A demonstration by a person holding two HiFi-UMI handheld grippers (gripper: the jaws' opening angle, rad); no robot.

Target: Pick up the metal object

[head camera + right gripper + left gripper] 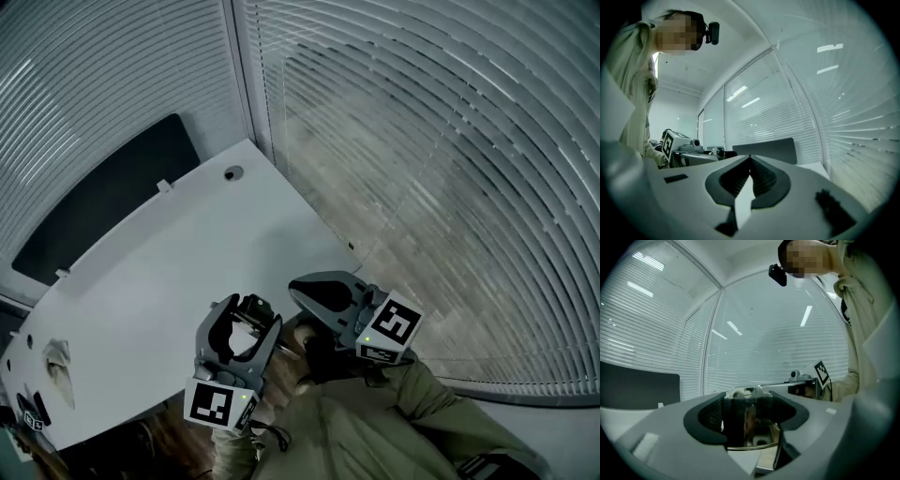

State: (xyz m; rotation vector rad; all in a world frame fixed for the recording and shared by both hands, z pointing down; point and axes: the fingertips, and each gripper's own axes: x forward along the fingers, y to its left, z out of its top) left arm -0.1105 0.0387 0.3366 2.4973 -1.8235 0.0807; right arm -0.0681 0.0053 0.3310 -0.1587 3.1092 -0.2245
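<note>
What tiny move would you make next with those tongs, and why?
I'd probably just hold the left tongs clamped and steady, perhaps lifting a little. The shiny metal piece already sits gripped between them, pointed at the window blinds rather than down at the table, so it looks picked up. The right tongs are shut and empty, so they needn't move.

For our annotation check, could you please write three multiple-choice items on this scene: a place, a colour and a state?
1. Where is the metal object? A on the table; B between the left gripper's jaws; C in the right gripper.
2. What colour is the table? A white; B black; C red.
3. How do the right gripper's jaws stand? A wide apart; B together, empty; C gripping a cloth.
Answers: 1 B, the left gripper view shows it clamped; 2 A, its top is white; 3 B, the tips meet, nothing between.
</note>
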